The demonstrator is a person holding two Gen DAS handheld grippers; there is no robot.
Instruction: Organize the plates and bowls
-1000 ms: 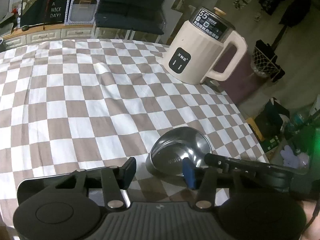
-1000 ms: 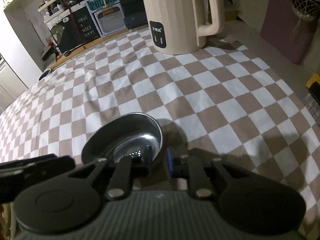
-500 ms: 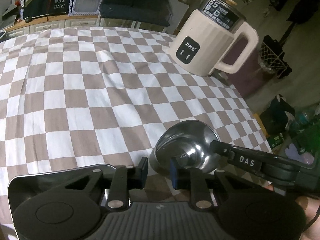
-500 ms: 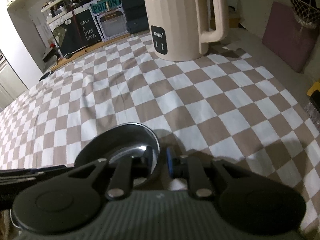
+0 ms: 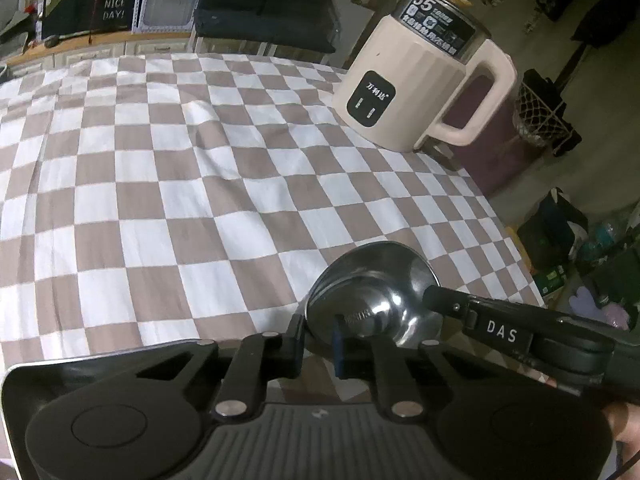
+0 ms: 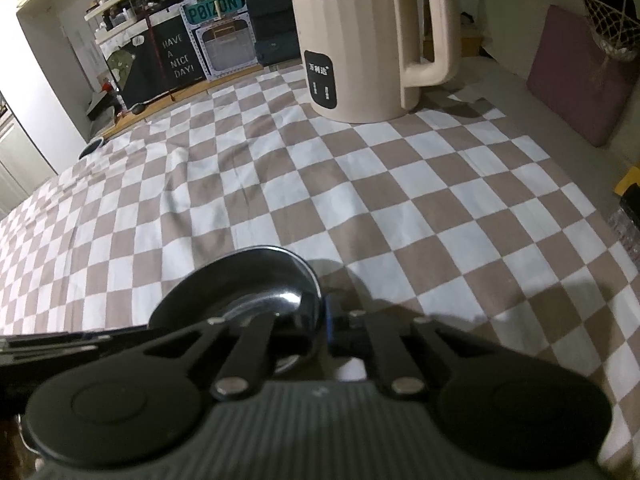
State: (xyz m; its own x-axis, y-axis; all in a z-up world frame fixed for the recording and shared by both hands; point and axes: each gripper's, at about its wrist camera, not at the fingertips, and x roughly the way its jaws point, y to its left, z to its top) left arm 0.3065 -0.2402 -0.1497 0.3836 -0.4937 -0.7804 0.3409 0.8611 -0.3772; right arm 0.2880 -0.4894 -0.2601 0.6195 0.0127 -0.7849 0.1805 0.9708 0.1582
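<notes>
A shiny steel bowl (image 5: 372,292) sits low over the brown-and-white checked tablecloth (image 5: 180,184), close in front of both grippers. My left gripper (image 5: 317,346) straddles the bowl's near-left rim, one finger outside and the blue pad inside; its jaws are closing and pinch the wall. The right gripper's finger (image 5: 440,300), marked DAS, reaches in from the right onto the opposite rim. In the right wrist view my right gripper (image 6: 320,328) has its jaws closing tight on the right rim of the bowl (image 6: 240,284). Whether the bowl touches the cloth I cannot tell.
A tall cream electric kettle (image 5: 404,92) stands at the table's far right corner, also seen in the right wrist view as the kettle (image 6: 352,48). The table's right edge drops to cluttered floor (image 5: 560,216). Boxes and a chalkboard sign (image 5: 116,0) line the far side.
My left jaws have narrowed from wide apart to pinching the bowl's rim. The right jaws have tightened on the opposite rim. The bowl now shows larger and more tilted toward the cameras.
</notes>
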